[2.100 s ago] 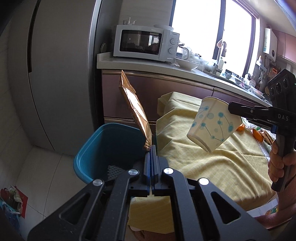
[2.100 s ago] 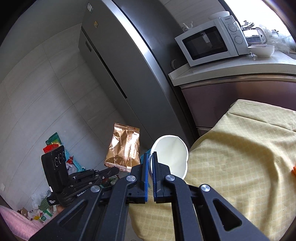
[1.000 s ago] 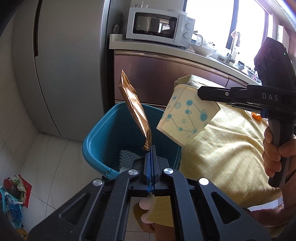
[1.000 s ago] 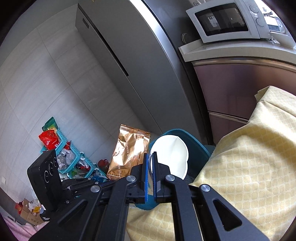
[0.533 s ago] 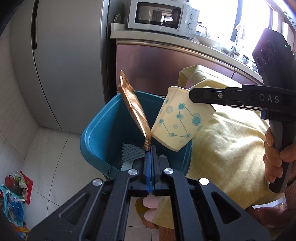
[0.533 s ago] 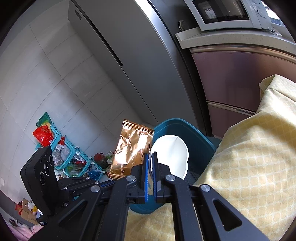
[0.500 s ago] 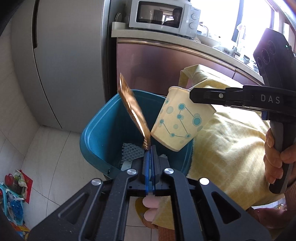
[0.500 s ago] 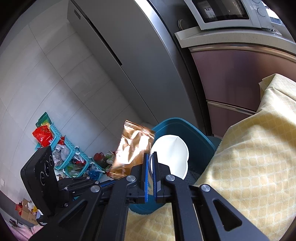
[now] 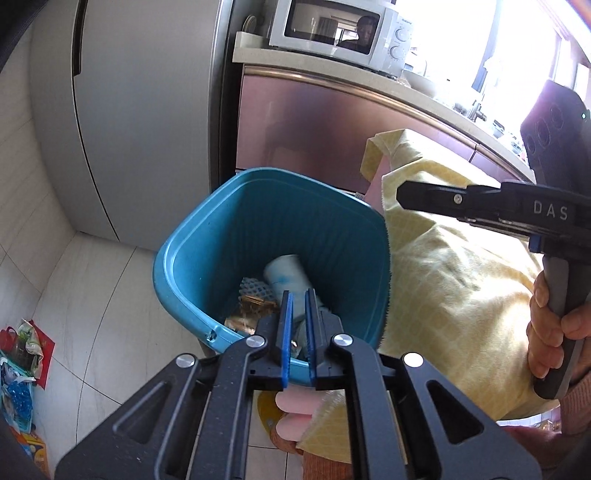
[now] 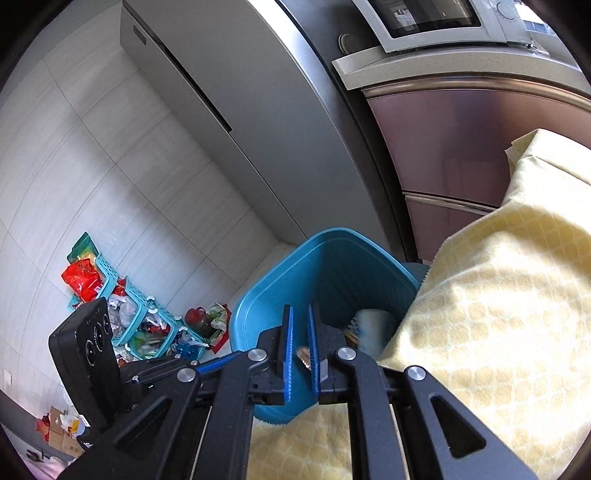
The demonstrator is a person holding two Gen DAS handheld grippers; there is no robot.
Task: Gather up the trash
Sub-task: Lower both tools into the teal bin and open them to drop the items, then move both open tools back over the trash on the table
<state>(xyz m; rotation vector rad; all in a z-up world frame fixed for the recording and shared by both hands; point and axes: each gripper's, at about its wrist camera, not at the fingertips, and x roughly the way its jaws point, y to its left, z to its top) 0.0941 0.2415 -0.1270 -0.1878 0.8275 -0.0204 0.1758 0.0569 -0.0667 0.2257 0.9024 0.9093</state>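
Left wrist view: the left gripper (image 9: 298,295) has its blue pads a narrow slit apart with nothing between them; its jaws have just been opening and it has let go. Straight ahead of and below its tips stands the teal waste bin (image 9: 177,258). Inside lie the paper cup (image 9: 286,273) on its side, the gold snack wrapper (image 9: 251,310) nearer the tips, and a piece of white foam netting (image 9: 251,288). To the right, level with the tips, the right gripper (image 9: 402,194) reaches over the bin's rim, held by a hand (image 9: 554,325); its tip is bare. Under it a yellow checked tablecloth (image 9: 461,288) drapes down against the bin. Beyond the bin are a grey refrigerator (image 9: 140,110), brown cabinet fronts and a microwave (image 9: 340,33) on the counter.

Right wrist view: the right gripper (image 10: 298,312) also stands slightly parted and empty, its jaws having just opened. The bin (image 10: 258,314) is just ahead of the tips, the cup (image 10: 373,325) lying in it beside the tablecloth (image 10: 498,314). The left gripper (image 10: 147,369) is to the left. Further left, on the tiled floor (image 10: 129,166), sit baskets of clutter (image 10: 129,321).

A second ago the wrapper was pinched upright in the left gripper and the cup hung from the right; both are now in the bin.
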